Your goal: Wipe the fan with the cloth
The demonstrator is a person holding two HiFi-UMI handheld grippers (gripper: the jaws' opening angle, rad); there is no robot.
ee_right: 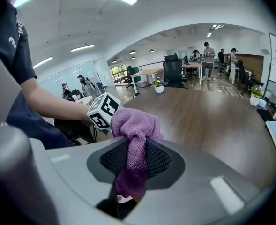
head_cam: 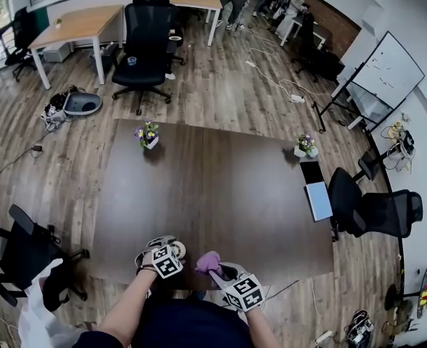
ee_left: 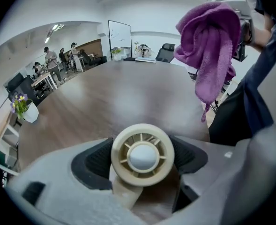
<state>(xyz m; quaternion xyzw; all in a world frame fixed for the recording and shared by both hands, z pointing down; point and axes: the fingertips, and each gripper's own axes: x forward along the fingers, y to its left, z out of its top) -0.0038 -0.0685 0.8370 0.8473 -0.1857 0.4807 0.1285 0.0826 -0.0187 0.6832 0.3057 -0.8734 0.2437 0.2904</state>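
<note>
A person stands at the near edge of a long dark wooden worktop (head_cam: 220, 194) with a gripper in each hand, seen from above. The left gripper (head_cam: 162, 249) is closed on a small cream fan (ee_left: 142, 154). In the left gripper view its dark pads press on both sides of the round head, which faces the camera with a ribbed grille around a pale centre cap, and a cream stem runs down below it. The fan is over the near edge of the worktop; whether it touches the surface cannot be told. The right gripper (head_cam: 224, 270) has its jaws narrowed on a purple cloth (ee_right: 135, 139). In the right gripper view the cloth is pinched between the mesh pads, bunched up above them with a tail hanging below. The cloth is just to the right of the fan and not touching it; from the left gripper it shows raised and drooping at upper right. Further along the worktop stand two small flower pots, one towards the far left (head_cam: 148, 135) and one towards the far right (head_cam: 305, 146), well apart. A pale blue flat item (head_cam: 317, 200) lies at the right edge, beside a black chair (head_cam: 376, 212). Wooden floor, desks and people fill the room beyond.
</note>
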